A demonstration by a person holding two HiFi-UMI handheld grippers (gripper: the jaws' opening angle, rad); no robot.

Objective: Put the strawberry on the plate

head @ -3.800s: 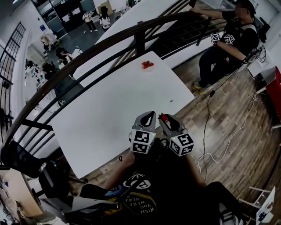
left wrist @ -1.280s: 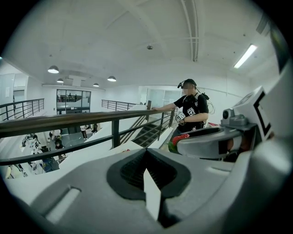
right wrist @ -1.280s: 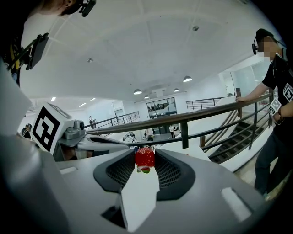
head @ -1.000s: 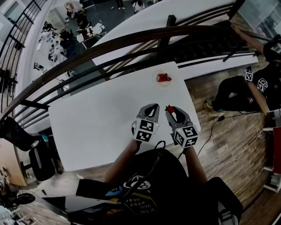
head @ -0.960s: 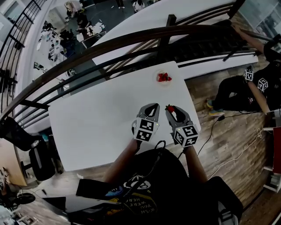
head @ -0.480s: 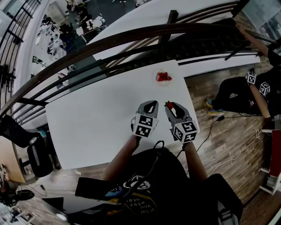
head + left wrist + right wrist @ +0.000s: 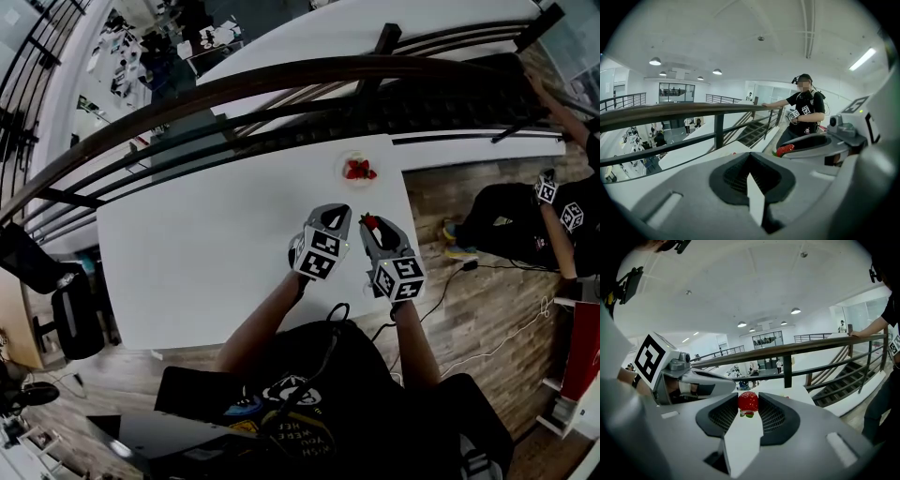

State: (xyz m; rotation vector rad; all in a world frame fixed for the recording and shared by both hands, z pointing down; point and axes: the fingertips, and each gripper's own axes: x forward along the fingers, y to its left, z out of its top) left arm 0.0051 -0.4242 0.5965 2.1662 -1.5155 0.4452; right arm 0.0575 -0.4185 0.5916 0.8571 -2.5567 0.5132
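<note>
A small white plate (image 7: pixel 357 157) with red strawberries (image 7: pixel 357 171) on it sits near the far right edge of the white table (image 7: pixel 206 244). My right gripper (image 7: pixel 368 223) hovers just short of the plate, shut on a red strawberry (image 7: pixel 748 401) that is pinched between its black pads, leaves down. That same strawberry (image 7: pixel 785 150) shows at the right of the left gripper view. My left gripper (image 7: pixel 337 213) hangs beside the right one on its left. Its jaws (image 7: pixel 749 157) are shut with nothing between them.
A dark metal railing (image 7: pixel 281 89) runs along the table's far side, with a drop to a lower floor beyond. A person (image 7: pixel 539 220) sits on the wooden floor at the right, near a cable (image 7: pixel 506 328). A dark chair (image 7: pixel 66 314) stands off the table's left end.
Both grippers have moved forward over the table and now hang closer to the plate. The right gripper still holds the strawberry, and the left stays shut.
</note>
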